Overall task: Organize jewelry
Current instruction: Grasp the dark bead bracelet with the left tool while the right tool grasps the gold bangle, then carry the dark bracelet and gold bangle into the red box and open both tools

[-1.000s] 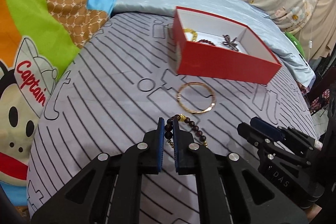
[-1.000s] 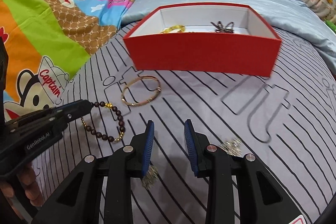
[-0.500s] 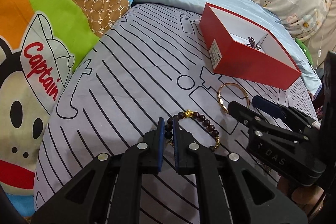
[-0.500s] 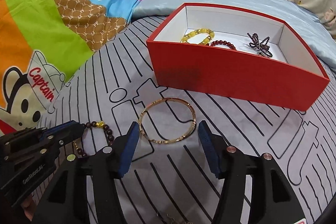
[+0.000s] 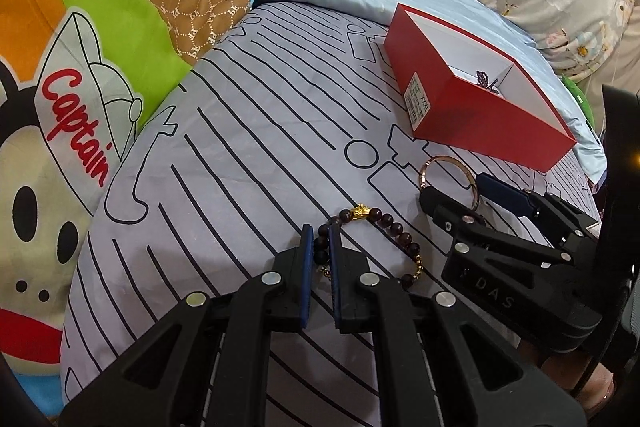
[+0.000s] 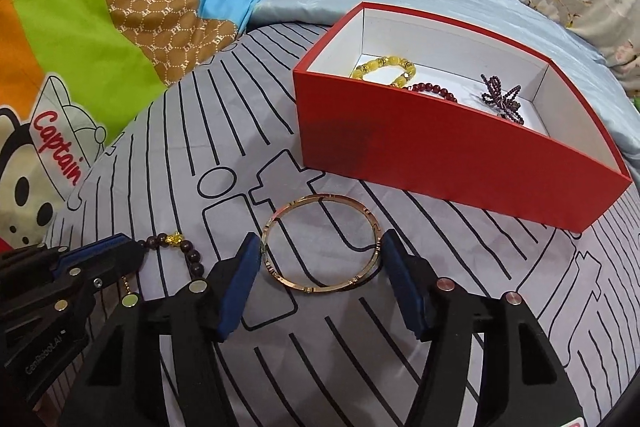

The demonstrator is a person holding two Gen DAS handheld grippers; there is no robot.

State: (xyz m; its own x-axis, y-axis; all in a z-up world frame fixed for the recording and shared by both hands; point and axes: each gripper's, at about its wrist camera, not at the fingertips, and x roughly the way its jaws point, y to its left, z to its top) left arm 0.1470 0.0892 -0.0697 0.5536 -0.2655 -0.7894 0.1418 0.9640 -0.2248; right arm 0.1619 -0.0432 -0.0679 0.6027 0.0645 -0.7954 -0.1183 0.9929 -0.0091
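Left wrist view: the left hand-held gripper (image 5: pixel 321 241) is pinched narrow on the dark bead bracelet (image 5: pixel 394 227), its blue pads closed on a couple of beads at the near end while the rest of the strand, with its gold charm (image 5: pixel 360 209), lies slack on the striped bedsheet (image 5: pixel 240 147). Strung beads like these are probably light and floppy, so the loop will likely dangle and swing once lifted; a grip across the beads, as here, looks sound, though round beads may roll between the pads. Beyond, the red box (image 5: pixel 480 107) sits well apart on the bed.

Right wrist view: the right hand-held gripper (image 6: pixel 320 267) stands wide open, its pads flanking the gold bangle (image 6: pixel 324 243), which lies flat on the sheet, each pad just beside or touching the rim. This bangle seems a rigid, smooth metal hoop; squeezing across its width could make it pop out or tilt, so taking one side of the rim may be safer. Inside the red box (image 6: pixel 440 147) already rest a yellow bead bracelet (image 6: pixel 384 67), a red bead strand (image 6: pixel 432 89) and a purple beaded piece (image 6: pixel 502 97).
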